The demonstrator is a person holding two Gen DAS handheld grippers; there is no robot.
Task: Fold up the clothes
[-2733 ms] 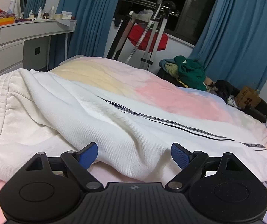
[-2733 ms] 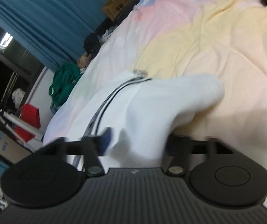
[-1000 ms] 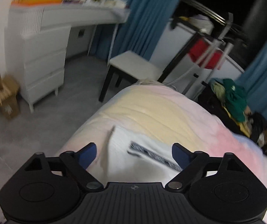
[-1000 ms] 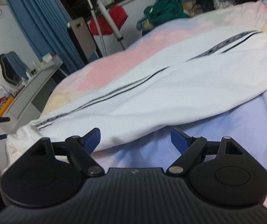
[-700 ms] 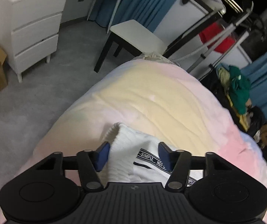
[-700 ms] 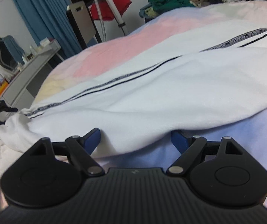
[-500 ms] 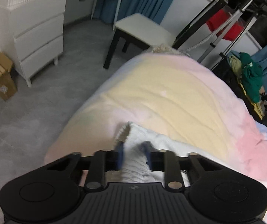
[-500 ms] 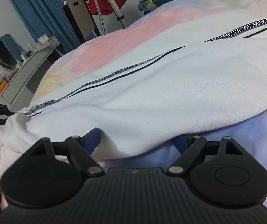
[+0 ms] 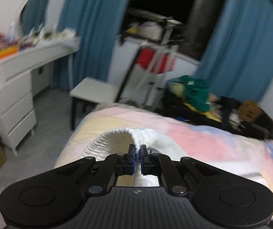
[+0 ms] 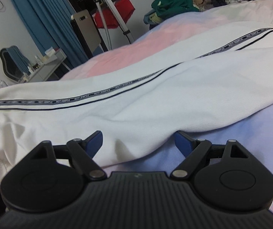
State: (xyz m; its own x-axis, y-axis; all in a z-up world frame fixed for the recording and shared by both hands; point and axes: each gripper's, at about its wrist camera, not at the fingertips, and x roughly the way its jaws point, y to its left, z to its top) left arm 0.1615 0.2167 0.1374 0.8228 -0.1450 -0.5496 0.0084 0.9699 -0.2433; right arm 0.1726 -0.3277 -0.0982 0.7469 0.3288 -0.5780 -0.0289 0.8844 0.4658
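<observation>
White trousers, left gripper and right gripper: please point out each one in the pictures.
White trousers (image 10: 155, 103): right wrist view, on the flat leg below the black stripe.
Left gripper (image 9: 138, 150): left wrist view, between the fingers shut on the ribbed waistband.
Right gripper (image 10: 138, 140): right wrist view, between the open fingers.

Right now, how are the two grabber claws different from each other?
The left gripper is shut, pinching the ribbed end of the white trousers; the right gripper is wide open with the white trousers' edge lying loose between its fingers. The left gripper lifts the cloth into a ridge; by the right gripper the cloth lies flat on the bed cover. Both are black with blue pads.
</observation>
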